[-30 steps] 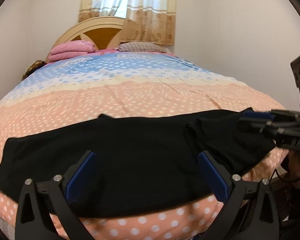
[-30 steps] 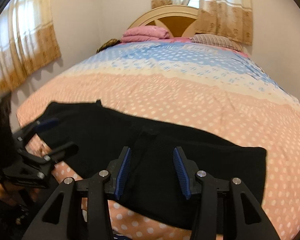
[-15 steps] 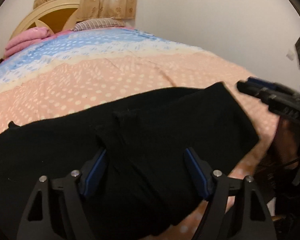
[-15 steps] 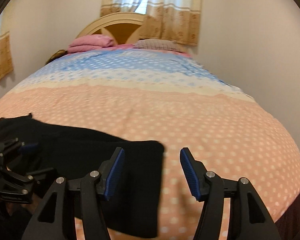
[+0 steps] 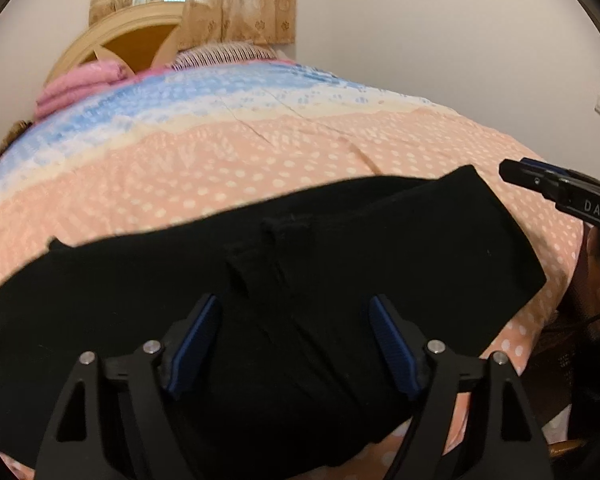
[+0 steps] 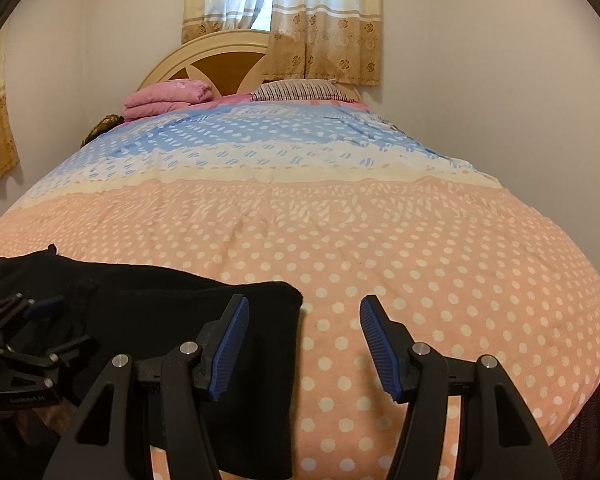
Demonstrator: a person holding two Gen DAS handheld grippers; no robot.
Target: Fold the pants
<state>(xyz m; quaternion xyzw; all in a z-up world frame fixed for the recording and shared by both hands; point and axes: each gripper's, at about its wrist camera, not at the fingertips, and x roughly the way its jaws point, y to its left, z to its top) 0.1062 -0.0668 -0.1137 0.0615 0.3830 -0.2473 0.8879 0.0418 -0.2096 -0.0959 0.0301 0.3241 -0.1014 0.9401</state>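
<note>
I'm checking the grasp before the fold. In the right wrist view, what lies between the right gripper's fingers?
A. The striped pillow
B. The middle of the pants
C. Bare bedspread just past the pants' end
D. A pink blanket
C: the open right gripper frames dotted bedspread, and the black pants end beside its left finger.

The right gripper (image 5: 556,194) body bears the white letters "DAS".

Left gripper (image 5: 292,344): black angular frame, ribbed blue pads, silver screws at pivots. Right gripper (image 6: 304,344): same build; white lettering "DAS" on side.
</note>
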